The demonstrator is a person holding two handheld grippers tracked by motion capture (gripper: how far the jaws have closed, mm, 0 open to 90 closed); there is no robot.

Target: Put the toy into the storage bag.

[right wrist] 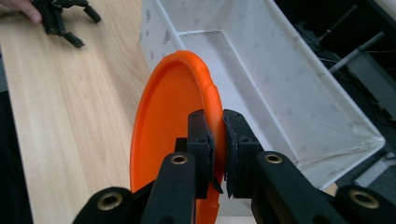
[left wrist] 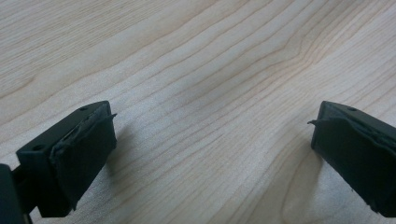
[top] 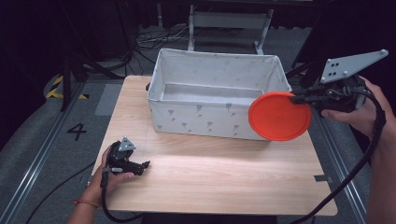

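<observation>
An orange plate [top: 279, 116] hangs on edge in the air at the front right corner of the white fabric box [top: 217, 65]. My right gripper [top: 301, 99] is shut on the plate's rim [right wrist: 211, 100], its two black jaws pinching it from both sides [right wrist: 218, 147]. The box [right wrist: 280, 88] is open at the top and nothing shows inside it. My left gripper [top: 140, 166] lies low on the wooden table [top: 210, 172] at the front left, held by a hand. Its jaws stand wide apart over bare wood [left wrist: 210, 140], open with nothing between them.
The box takes up the back half of the table. Grey floor with rails lies on both sides, and a number 4 [top: 77, 131] is marked on the floor at left. Cables and a metal frame [top: 229, 21] lie behind the box.
</observation>
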